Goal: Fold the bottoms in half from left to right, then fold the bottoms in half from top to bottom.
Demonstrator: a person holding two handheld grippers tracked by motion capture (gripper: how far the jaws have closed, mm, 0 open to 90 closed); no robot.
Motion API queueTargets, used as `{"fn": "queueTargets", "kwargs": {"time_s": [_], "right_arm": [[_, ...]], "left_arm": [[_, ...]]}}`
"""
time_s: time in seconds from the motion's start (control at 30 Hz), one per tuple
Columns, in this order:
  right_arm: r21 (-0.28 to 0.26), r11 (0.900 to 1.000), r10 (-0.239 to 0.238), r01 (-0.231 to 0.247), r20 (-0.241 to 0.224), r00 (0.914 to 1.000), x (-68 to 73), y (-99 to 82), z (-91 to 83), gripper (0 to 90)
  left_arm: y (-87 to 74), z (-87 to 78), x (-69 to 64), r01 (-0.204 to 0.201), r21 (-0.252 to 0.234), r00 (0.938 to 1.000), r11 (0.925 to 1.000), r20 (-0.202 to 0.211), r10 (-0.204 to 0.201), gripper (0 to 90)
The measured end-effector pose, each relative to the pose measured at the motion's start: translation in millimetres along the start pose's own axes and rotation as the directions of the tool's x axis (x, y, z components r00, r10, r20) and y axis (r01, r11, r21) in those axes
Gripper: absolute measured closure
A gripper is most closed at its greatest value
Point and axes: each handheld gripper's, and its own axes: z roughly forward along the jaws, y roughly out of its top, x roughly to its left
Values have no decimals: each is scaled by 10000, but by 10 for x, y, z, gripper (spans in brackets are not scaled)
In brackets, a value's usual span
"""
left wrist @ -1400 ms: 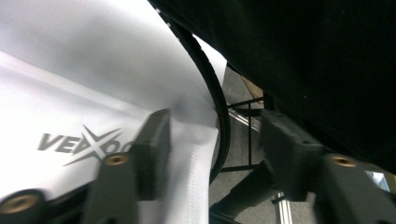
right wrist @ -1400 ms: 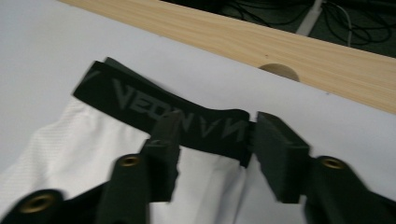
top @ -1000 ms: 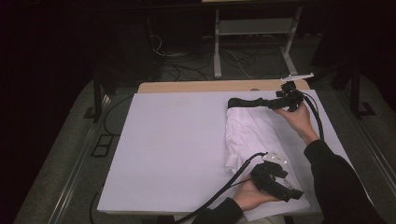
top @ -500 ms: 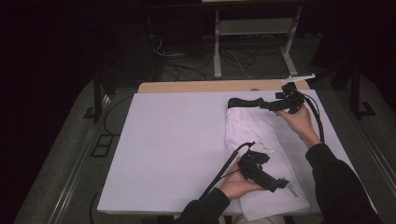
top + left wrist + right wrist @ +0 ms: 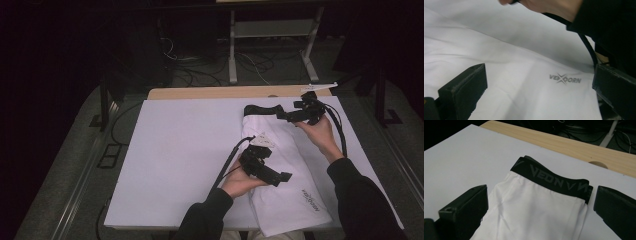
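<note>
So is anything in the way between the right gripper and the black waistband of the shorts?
Nothing visible. The right gripper, jaws open, faces the waistband with only the white cloth of the shorts between them.

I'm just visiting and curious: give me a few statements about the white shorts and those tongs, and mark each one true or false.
1. The white shorts have a black waistband. True.
2. The shorts hang over the table's left edge. False: they lie on the right half of the white table cover, folded lengthwise.
3. The left tongs are open with no cloth between the jaws. True: they have just been opening above the fabric.
4. The right tongs are clamped on the waistband. False: their jaws stand apart, either side of it.
5. A grey logo is printed on the shorts. True.
</note>
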Motion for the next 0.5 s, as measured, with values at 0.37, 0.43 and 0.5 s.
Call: {"fn": "queueTargets", "kwargs": {"time_s": [0.37, 0.43, 0.5], "right_arm": [[-34, 10000, 60, -60, -105, 9999, -41, -61, -17, 0], [-34, 10000, 35, -35, -107, 9999, -45, -60, -26, 0], [-70, 10000, 29, -30, -118, 9999, -50, -58, -36, 0]], "left_arm": [[58, -114, 233, 101, -421, 9991, 9991, -397, -117, 0], [76, -134, 270, 84, -460, 9989, 9989, -464, -105, 0], [91, -162, 311, 57, -526, 9985, 9986, -533, -85, 0]]}}
